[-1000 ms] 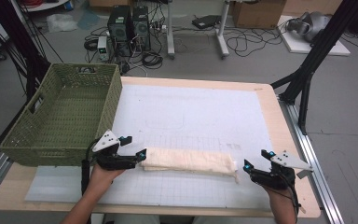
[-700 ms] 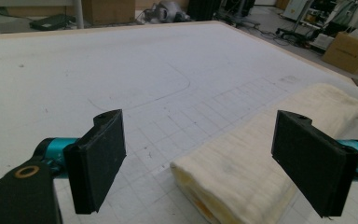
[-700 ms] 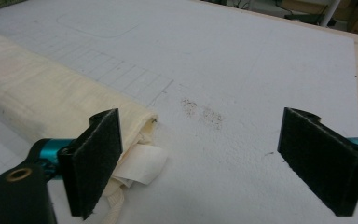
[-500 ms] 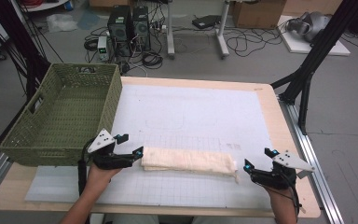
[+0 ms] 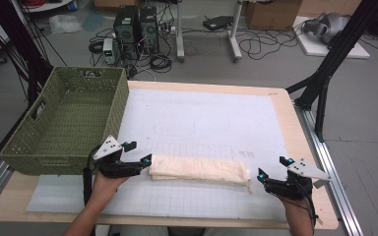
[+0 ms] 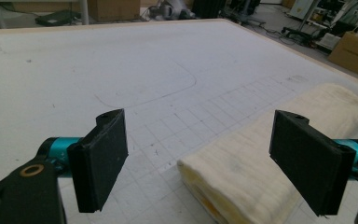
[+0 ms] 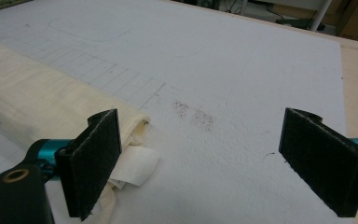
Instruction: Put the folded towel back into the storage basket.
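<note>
A cream towel (image 5: pixel 199 169), folded into a long strip, lies across the near part of the white mat (image 5: pixel 202 118). My left gripper (image 5: pixel 139 152) is at its left end, open. In the left gripper view the towel's end (image 6: pixel 247 158) lies on the mat between the wide jaws of the left gripper (image 6: pixel 200 126), nearer the right one, untouched. My right gripper (image 5: pixel 270 167) is just past the towel's right end; its jaws have just been opening and stand wide with nothing between them. In the right gripper view the towel (image 7: pixel 37 93) and its white tag (image 7: pixel 135 170) lie beside the left jaw of the right gripper (image 7: pixel 205 121).
A green woven basket (image 5: pixel 69 123) stands on the table's left side, just behind my left hand. The wooden table edge (image 5: pixel 300 147) runs along the right, with a black frame strut (image 5: pixel 325 83) beyond it. Cables and computers sit on the floor behind.
</note>
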Demonstrator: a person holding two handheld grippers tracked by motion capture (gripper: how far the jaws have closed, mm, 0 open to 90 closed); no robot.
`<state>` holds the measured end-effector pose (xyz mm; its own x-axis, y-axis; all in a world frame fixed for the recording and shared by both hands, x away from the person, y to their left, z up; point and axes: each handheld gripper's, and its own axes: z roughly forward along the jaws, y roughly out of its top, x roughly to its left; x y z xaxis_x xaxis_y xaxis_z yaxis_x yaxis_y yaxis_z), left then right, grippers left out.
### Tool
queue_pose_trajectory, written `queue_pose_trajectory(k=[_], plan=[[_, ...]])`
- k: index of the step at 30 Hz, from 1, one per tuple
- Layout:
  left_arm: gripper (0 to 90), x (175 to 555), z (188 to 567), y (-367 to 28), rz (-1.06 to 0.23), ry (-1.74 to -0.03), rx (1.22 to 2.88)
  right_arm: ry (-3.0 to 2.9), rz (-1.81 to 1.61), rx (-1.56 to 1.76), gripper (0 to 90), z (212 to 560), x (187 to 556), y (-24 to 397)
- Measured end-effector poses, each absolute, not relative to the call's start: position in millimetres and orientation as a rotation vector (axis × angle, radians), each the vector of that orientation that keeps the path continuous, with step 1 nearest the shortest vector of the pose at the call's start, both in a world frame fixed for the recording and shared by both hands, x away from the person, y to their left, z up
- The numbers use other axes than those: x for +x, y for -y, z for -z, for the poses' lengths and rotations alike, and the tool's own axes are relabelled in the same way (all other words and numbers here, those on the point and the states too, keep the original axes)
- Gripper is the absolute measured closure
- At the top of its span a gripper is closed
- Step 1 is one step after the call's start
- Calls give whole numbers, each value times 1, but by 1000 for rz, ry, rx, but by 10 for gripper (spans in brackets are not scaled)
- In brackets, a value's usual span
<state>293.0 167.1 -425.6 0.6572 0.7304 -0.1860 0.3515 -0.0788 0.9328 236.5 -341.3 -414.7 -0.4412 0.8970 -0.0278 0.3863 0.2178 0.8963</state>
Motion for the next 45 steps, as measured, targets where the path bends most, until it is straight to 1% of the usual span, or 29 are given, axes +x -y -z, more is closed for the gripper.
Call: queue_pose_trajectory(k=[5,8,14,20,27,36,40,43,45], plan=[[204,291,426,-167,-389,-898,1691,-1940,-1178,1179,123,416,238,340],[176,291,425,-167,-387,-926,1683,-1959,-1173,1162,122,417,239,337],[178,291,426,-163,-354,-942,1712,-1975,-1161,1158,123,419,238,336],[232,292,432,-157,-283,-948,1769,-1973,-1171,1170,123,419,237,338],[288,293,440,-152,-238,-967,1825,-1988,-1169,1164,123,420,238,335],[318,295,448,-148,-207,-996,1868,-2012,-1159,1152,123,423,240,334],[330,294,449,-144,-215,-984,1910,-2017,-1165,1156,123,423,240,333],[331,292,452,-139,-197,-973,1934,-2023,-1164,1151,123,423,241,332],[329,290,452,-136,-213,-957,1968,-2028,-1165,1146,123,424,241,332]])
